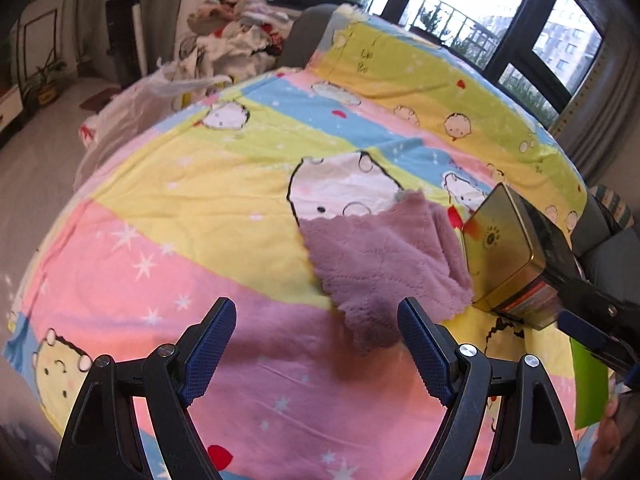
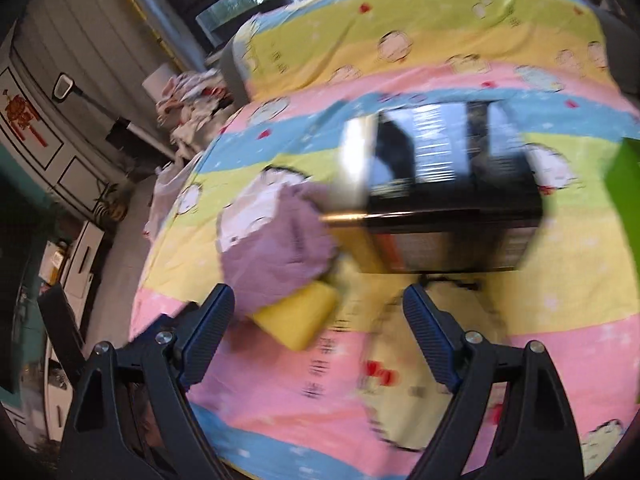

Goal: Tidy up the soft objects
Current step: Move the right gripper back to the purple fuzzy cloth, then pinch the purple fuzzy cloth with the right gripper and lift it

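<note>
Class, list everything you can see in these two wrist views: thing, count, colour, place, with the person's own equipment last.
bedsheet: one, striped pink, yellow, blue with cartoon figures, covering the surface.
cloth: one, mauve, fluffy, lying on the bedsheet left of the tin.
tin: one, gold and black, box-shaped, on the bedsheet touching the cloth's right edge.
sponge: one, yellow, beside the cloth's near edge.
laundry pile: one, mostly white and pink, beyond the far end.
plastic bag: one, translucent white, at the left edge.
windows: dark-framed, behind.
left gripper: fingers open, empty, near the cloth.
right gripper: fingers open, empty, blurred view.
</note>
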### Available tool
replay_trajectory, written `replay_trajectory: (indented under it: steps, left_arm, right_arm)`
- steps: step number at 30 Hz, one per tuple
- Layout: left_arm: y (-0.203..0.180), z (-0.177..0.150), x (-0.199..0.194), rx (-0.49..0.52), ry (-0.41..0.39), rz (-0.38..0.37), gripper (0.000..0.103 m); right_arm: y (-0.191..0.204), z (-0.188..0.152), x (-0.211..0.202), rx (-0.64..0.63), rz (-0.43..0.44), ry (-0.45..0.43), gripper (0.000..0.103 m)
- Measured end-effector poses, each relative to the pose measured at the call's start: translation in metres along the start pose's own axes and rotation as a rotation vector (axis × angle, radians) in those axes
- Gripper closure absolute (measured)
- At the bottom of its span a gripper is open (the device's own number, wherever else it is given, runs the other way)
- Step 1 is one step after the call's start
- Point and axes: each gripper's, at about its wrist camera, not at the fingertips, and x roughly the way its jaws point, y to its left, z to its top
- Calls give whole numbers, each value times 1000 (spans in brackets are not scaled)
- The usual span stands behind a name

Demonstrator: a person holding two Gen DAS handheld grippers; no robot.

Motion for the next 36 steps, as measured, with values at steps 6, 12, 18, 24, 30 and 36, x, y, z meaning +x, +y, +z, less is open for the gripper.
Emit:
replay_trajectory:
  steps: [6, 12, 18, 24, 30, 36]
  left_arm:
    - [5, 0, 22, -46, 83, -62, 20]
    - [5, 0, 24, -68, 63, -100, 20]
    - [9, 4, 31, -124, 70, -159, 32]
    - [6, 5, 37, -141, 87, -212, 61]
    - [-4, 5, 35, -119, 63, -255, 76]
    - [-24, 5, 6, -53, -11, -292, 77]
  right_arm:
    - [47, 9, 61, -41, 3, 120, 26]
    - [61, 33, 111, -102, -107, 214, 30]
    - [58, 50, 140, -93, -148, 291, 29]
    - [53, 50, 163, -67, -146, 345, 46]
    - [43, 48, 157, -71, -86, 312, 94]
    - [40, 45, 109, -36, 40, 202, 94]
